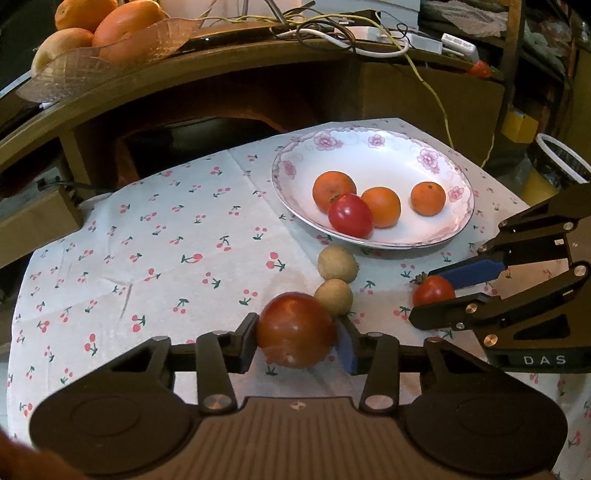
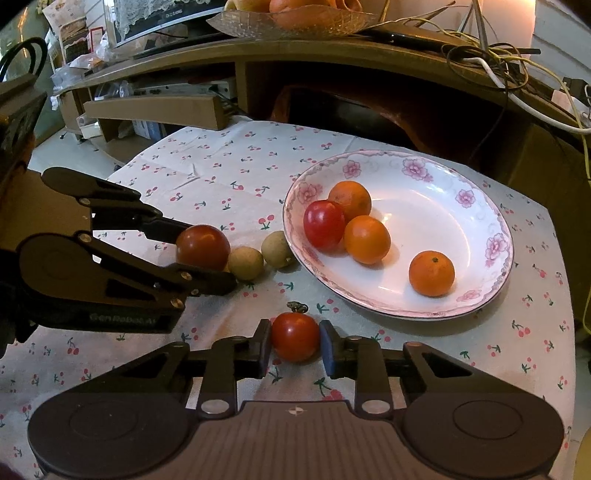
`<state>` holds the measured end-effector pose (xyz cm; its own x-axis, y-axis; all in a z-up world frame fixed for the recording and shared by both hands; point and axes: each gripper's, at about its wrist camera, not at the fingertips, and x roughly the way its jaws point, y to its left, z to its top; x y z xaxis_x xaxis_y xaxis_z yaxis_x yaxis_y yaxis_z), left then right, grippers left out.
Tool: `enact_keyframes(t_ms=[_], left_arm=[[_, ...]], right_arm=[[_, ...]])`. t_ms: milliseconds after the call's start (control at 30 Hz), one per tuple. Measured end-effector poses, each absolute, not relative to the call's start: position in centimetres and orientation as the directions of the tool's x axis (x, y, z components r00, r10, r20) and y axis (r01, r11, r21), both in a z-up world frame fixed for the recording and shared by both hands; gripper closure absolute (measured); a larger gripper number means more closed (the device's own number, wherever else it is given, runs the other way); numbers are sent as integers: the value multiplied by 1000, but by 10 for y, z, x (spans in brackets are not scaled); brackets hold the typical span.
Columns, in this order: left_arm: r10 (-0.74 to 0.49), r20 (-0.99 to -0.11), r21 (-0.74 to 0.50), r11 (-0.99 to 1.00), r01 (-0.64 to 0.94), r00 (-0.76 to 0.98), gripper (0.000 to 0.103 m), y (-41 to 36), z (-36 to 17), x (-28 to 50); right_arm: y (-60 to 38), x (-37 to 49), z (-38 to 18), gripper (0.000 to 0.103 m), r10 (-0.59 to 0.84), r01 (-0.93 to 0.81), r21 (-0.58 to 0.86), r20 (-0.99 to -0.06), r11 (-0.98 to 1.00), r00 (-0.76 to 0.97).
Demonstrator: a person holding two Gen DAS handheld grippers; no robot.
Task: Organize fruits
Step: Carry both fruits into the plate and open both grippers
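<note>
My left gripper (image 1: 297, 341) is shut on a large dark-red tomato (image 1: 295, 328), seen also in the right wrist view (image 2: 203, 246). My right gripper (image 2: 295, 343) is shut on a small red tomato (image 2: 295, 336), which shows in the left wrist view (image 1: 434, 290) too. Both tomatoes rest at cloth level. A white floral plate (image 1: 406, 155) holds three oranges (image 1: 380, 206) and a red tomato (image 1: 350, 216); the plate (image 2: 480, 221) lies ahead right. Two beige longans (image 1: 338, 264) (image 1: 333, 296) lie between the left tomato and the plate.
The table has a white cherry-print cloth (image 1: 166, 240). Behind it stands a brown wooden shelf (image 1: 221, 66) with a glass fruit bowl (image 1: 96, 55) and tangled cables (image 1: 351, 33). A bin (image 1: 561, 162) stands at the right.
</note>
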<state>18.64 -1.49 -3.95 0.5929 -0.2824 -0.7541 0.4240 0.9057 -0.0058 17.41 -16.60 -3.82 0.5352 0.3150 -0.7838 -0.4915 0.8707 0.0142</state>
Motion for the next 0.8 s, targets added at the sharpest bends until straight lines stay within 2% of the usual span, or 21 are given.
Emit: enact_keyframes(t_ms=[400,800], left_arm=[[-309,-773,-13,881,473,554,56,-21,-34,171],[-299,-777,-2,880,474,553,51,-19,-39,169]], right_arm=[[-165,165,-33,76,324,-515,14,-793,857,517],[-167,168,-38,68,322,-515,14,-795,857,515]])
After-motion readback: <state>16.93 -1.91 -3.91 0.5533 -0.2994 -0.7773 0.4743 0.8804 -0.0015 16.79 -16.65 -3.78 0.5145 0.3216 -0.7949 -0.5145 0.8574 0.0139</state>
